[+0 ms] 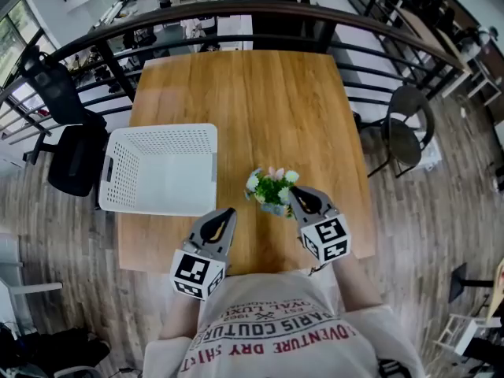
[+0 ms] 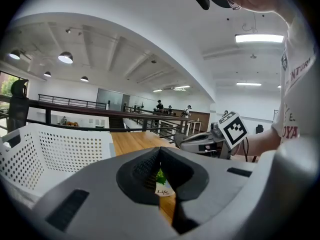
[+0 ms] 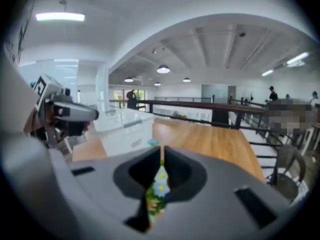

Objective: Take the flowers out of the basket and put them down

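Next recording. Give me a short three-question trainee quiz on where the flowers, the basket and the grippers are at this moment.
1. True or false: the small potted bunch of white and pink flowers is inside the white perforated plastic basket.
2. Which gripper is nearer the flowers? A. the left gripper B. the right gripper
3. Fill in: in the head view, the basket stands on the wooden table to the ____ of the flowers.

Key: 1 false, the flowers stand on the table outside the basket; 2 B; 3 left.
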Action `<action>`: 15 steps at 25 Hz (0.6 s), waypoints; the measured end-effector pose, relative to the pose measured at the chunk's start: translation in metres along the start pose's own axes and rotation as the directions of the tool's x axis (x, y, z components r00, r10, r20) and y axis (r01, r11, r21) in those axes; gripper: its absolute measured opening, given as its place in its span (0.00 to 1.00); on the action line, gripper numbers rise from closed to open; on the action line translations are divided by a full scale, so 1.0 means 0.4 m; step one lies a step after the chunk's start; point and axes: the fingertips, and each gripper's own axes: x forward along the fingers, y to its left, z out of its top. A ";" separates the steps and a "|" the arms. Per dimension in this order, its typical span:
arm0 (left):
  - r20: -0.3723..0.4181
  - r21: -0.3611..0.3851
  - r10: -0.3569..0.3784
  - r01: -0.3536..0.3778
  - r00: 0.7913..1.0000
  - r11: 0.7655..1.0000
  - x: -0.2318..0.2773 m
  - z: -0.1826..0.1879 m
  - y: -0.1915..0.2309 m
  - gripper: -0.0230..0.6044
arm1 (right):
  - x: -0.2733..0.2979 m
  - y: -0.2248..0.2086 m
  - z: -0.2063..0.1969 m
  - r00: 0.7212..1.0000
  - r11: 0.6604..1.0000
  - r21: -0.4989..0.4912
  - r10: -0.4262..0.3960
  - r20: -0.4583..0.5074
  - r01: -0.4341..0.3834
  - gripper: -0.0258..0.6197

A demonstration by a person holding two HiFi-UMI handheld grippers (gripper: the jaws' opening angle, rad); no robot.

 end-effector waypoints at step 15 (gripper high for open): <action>0.107 0.034 0.095 -0.100 0.990 0.994 -0.121 0.114 0.141 0.08 | 0.023 0.166 0.228 0.981 0.996 -0.084 0.011 0.192 0.005 0.08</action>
